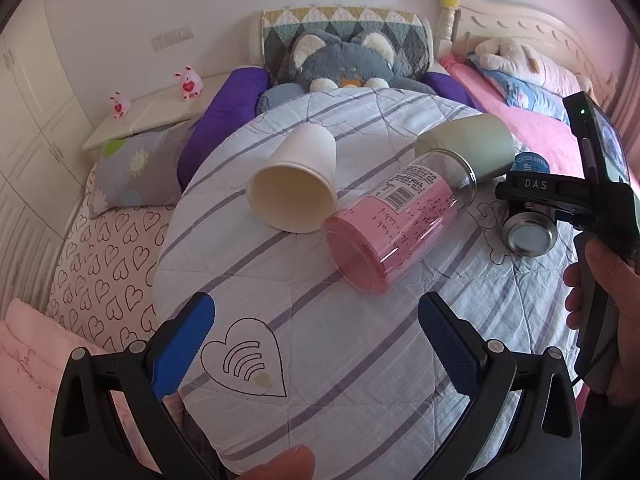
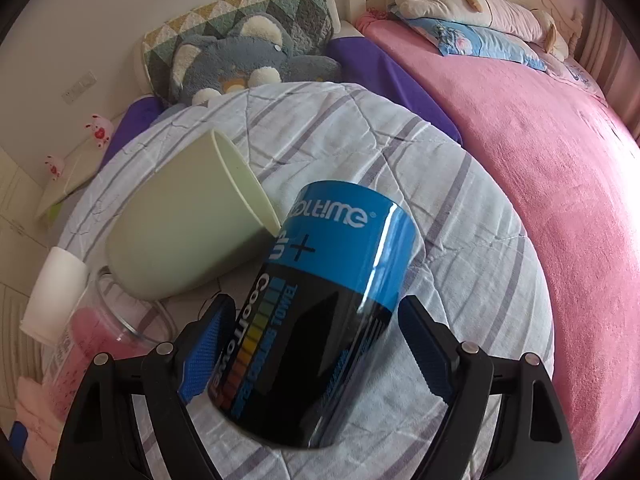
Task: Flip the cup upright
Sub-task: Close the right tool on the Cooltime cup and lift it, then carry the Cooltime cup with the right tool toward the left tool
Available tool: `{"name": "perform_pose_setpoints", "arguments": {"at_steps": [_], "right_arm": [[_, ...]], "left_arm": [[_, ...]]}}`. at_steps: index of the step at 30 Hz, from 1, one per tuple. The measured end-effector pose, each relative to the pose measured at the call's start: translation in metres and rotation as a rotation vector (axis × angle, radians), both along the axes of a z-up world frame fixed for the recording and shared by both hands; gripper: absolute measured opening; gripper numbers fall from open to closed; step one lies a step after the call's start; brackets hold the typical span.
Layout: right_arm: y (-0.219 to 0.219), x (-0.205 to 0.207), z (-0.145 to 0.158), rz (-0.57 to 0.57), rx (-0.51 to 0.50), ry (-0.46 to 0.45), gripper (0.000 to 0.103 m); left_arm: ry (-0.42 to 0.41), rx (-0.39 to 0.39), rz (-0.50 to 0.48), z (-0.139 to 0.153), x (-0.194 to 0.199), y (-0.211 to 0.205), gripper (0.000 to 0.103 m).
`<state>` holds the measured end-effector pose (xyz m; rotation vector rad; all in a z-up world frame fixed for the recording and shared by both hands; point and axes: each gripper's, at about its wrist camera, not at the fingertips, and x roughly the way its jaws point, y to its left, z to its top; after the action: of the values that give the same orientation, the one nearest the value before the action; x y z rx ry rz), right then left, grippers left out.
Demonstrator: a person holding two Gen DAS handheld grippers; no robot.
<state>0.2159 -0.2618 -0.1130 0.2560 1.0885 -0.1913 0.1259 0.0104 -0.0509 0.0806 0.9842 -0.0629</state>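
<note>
Our right gripper (image 2: 316, 344) has its blue pads on either side of the blue-and-black can (image 2: 320, 312), apparently gripping it as it lies tilted on the striped quilt (image 2: 460, 200). Just beside the can, a green cup (image 2: 180, 232) lies on its side, rim touching the can. Our left gripper (image 1: 316, 344) hovers spread wide and empty, short of the pink jar (image 1: 384, 232). A white paper cup (image 1: 296, 184) lies on its side against the jar.
</note>
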Motion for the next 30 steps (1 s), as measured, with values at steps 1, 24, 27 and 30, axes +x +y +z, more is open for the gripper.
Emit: {"name": "perform_pose_setpoints", "arguments": {"at_steps": [1, 24, 27, 30], "right_arm": [[0.000, 0.002, -0.003, 0.003, 0.001, 0.007, 0.084], [0.021, -0.055, 0.006, 0.231, -0.018, 0.016, 0.076], [0.026, -0.070, 0.013, 0.257, -0.019, 0.005, 0.076], [0.034, -0.091, 0.027, 0.295, -0.015, -0.017, 0.076]], "left_arm": [[0.005, 0.000, 0.003, -0.001, 0.001, 0.001, 0.103], [-0.021, -0.001, -0.009, 0.016, -0.032, -0.008, 0.103], [-0.031, 0.001, -0.007, 0.020, -0.039, -0.008, 0.103], [-0.041, 0.003, -0.004, 0.025, -0.048, -0.007, 0.103]]}}
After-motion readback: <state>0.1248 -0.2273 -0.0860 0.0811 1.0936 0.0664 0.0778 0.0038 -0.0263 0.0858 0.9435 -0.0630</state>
